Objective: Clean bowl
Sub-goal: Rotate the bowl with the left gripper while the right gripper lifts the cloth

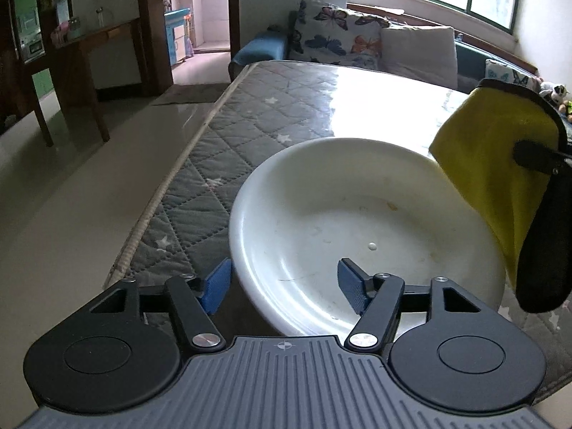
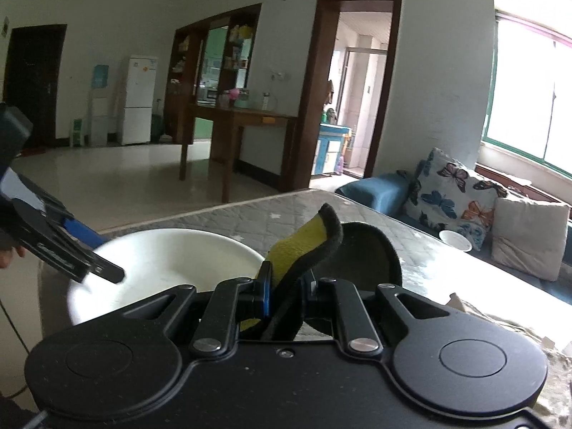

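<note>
Quilted grey mattress [image 1: 228, 121] under white bowl [image 1: 357, 221], butterfly cushion [image 1: 332, 35] behind.

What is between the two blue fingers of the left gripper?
The near rim of the white bowl: the left wrist view shows one left gripper finger outside it, one inside.

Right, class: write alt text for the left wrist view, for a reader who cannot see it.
A white bowl sits on a grey quilted mattress, its near rim between the fingers of the left gripper, one blue pad outside, one inside. At right, the right gripper holds a yellow cloth over the bowl's edge. Small specks dot the bowl's inside.
</note>
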A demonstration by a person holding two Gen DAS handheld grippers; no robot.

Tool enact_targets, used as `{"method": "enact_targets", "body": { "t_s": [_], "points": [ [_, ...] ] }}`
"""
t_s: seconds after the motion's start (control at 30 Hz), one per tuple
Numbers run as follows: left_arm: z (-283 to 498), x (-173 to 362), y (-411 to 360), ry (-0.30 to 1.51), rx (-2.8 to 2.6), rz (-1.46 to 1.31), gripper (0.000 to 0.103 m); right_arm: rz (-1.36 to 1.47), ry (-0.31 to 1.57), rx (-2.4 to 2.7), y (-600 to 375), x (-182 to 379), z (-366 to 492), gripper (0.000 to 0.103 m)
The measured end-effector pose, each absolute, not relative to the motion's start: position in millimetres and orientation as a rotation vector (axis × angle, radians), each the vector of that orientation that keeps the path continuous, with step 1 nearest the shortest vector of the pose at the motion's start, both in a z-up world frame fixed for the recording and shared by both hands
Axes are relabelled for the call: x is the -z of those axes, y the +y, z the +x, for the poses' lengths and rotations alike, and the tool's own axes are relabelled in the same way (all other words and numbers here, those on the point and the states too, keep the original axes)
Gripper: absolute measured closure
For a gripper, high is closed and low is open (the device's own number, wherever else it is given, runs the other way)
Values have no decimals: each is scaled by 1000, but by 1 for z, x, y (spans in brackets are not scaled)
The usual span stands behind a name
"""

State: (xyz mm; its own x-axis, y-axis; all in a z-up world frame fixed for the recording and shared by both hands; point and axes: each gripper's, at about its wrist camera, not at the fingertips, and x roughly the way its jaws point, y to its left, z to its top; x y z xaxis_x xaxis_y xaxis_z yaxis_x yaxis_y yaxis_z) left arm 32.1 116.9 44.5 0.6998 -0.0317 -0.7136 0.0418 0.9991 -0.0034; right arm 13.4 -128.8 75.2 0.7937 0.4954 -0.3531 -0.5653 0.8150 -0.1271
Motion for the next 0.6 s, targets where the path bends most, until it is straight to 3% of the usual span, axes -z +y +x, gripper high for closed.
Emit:
{"method": "enact_targets", "body": {
  "t_s": [0.2,0.6],
  "points": [
    [37,-30,125,872,46,-58,70,-207,360,-628,-111,-68,14,87],
    [36,-30,119,849,6,-54,71,-144,473,-689,-81,-50,11,87]
  ]
}}
